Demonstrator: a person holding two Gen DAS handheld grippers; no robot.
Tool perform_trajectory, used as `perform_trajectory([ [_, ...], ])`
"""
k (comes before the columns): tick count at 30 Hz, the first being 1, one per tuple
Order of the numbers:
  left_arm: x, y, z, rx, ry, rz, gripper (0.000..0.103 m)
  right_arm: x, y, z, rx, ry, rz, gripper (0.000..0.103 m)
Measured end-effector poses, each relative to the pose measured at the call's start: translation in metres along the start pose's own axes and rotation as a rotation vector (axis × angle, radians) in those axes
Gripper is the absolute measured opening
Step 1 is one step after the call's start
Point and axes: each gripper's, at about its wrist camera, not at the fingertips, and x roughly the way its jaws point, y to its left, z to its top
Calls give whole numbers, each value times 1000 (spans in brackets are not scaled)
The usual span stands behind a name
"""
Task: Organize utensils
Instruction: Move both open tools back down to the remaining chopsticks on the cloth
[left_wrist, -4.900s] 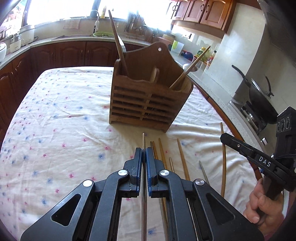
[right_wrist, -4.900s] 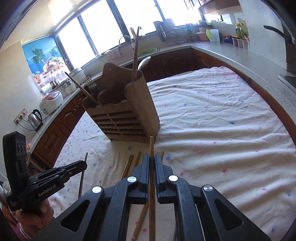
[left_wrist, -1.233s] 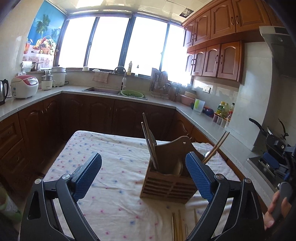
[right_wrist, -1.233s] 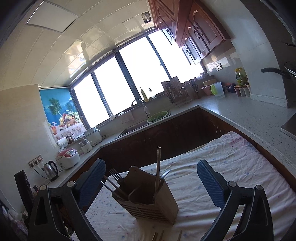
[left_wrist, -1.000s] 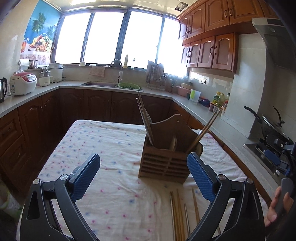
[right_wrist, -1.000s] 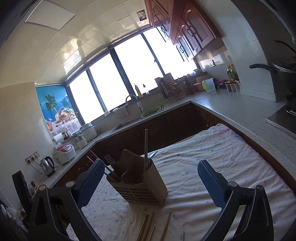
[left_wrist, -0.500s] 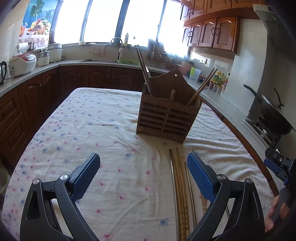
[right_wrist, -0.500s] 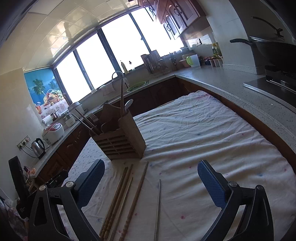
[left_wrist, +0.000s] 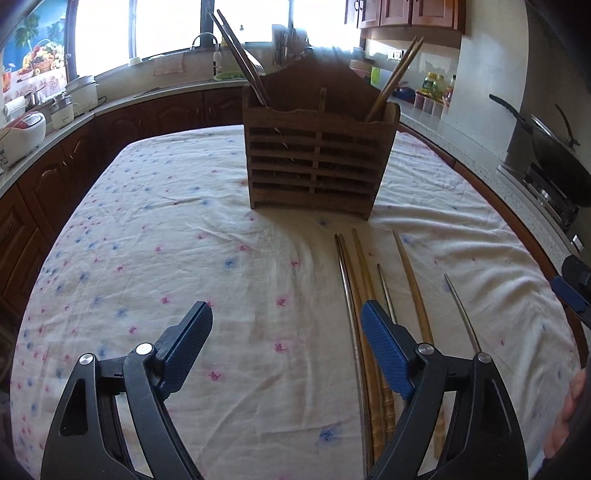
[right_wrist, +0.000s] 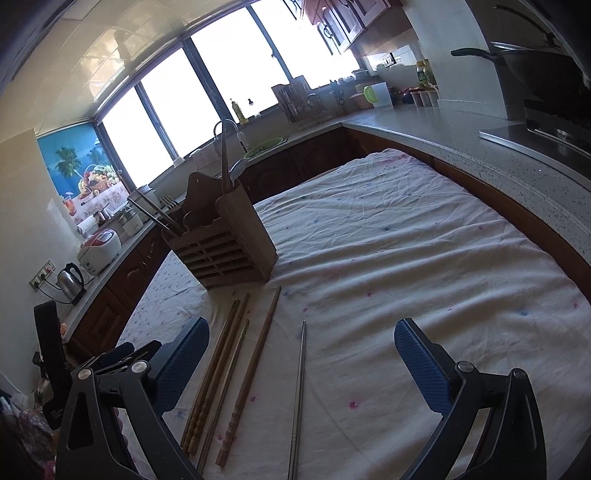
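On tablecloth (left_wrist: 155, 206), chopsticks (left_wrist: 360, 266) lie loose, lower centre-right, before slatted wooden holder (left_wrist: 317, 162). Right view alone shows fork (right_wrist: 169, 201) inside. Left gripper (left_wrist: 286, 317) open, just narrowing, nothing between; right gripper (right_wrist: 301, 338) open, empty.

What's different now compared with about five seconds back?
Then each hand-held gripper was shut on a chopstick; those now stand in the wooden holder. The left hand-held gripper and right hand-held gripper have come back down empty, the left's jaws just narrowing. The chopsticks on the cloth and holder stayed put.
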Motion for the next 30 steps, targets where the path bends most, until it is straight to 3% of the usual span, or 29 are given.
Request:
perform_trajectory([
  [5,31,-11,7,28,77,-5,68,1,-7,0,17,6,-5,100],
  [7,42,-15,9,36,103,-8,59,2,-10,1,21,8,-10,99],
  [13,54,-21,13,37,141,-60,49,11,-15,1,33,40,-23,83],
  [18,55,-33,10,122,126,-24,48,19,-13,-3,29,65,-25,78],
  [20,53,-30,8,120,124,-37,41,21,-10,-4,20,71,-28,72],
  [22,47,-23,4,120,120,-42,25,24,-7,-5,9,84,-27,67],
  [25,33,-13,-10,147,109,-51,14,28,-1,-8,-17,103,-34,61],
  [30,19,10,-16,75,124,-122,12,47,10,-17,-89,180,-60,43],
])
